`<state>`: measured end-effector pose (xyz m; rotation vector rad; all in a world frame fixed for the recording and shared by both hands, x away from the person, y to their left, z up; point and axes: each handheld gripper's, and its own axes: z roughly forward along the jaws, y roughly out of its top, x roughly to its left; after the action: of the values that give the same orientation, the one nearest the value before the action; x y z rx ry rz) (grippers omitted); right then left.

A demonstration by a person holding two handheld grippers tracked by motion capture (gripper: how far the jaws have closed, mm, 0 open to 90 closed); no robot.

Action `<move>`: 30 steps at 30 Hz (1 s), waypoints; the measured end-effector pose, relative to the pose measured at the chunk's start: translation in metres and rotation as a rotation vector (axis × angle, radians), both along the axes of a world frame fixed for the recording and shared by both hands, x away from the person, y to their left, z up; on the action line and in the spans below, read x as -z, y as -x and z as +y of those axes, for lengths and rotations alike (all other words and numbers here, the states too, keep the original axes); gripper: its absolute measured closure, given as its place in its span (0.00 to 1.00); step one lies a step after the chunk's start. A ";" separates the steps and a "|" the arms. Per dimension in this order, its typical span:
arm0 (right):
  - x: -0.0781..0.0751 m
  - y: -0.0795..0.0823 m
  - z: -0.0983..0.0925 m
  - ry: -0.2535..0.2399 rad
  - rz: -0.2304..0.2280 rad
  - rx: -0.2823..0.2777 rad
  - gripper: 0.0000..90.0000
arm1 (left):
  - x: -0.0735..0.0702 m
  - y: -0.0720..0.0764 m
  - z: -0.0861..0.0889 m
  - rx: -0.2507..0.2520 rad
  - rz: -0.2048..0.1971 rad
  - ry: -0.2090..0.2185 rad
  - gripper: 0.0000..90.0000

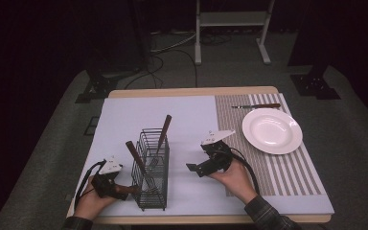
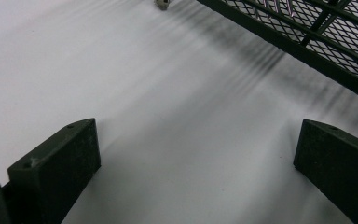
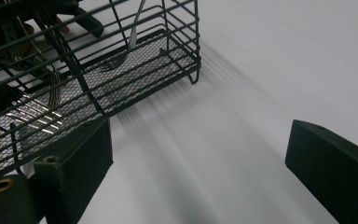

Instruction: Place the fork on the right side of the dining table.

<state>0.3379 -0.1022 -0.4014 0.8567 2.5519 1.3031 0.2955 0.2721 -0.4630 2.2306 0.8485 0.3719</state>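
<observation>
Both jaws of the left gripper (image 2: 196, 168) are spread wide with nothing between them, just white mat (image 2: 158, 116) below. Both jaws of the right gripper (image 3: 196, 172) are spread wide too, and they pinch nothing.

From the high view, the left gripper (image 1: 106, 178) sits near the front left corner of the table (image 1: 191, 91), held in the left hand (image 1: 92, 201). It is just beside the wire basket (image 1: 152, 172), on the basket's left. The right gripper (image 1: 210, 160) is held by the right hand (image 1: 235, 178) near the middle of the front edge, to the right of the basket and apart from it.

The black wire basket stands upright on the white mat (image 1: 124, 120), toward the front left of the tabletop. Two pieces of cutlery with brown handles lean in it: one handle (image 1: 164, 128) tips toward the back, the other handle (image 1: 135, 155) tips toward the left. In the right gripper view, fork tines (image 3: 51, 95) rest on the basket's (image 3: 121, 70) mesh floor.

A striped mat (image 1: 287, 172) covers the right side. A white plate (image 1: 271, 130) rests on it near the back right corner. A knife (image 1: 256, 106) lies just behind the plate, along the back edge.
</observation>
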 end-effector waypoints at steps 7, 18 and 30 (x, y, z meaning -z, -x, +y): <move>-0.013 -0.004 0.001 -0.014 -0.024 0.007 0.07 | 0.000 0.000 0.000 0.001 -0.002 -0.002 0.00; -0.024 -0.009 0.009 -0.037 -0.035 -0.001 0.07 | 0.000 0.000 0.000 0.000 -0.001 0.000 0.00; -0.038 -0.016 0.022 -0.077 -0.047 -0.025 0.07 | 0.000 0.000 0.000 0.000 -0.002 0.000 0.00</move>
<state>0.3543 -0.0798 -0.3630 0.8006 2.4988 1.4197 0.2954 0.2720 -0.4630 2.2299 0.8476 0.3742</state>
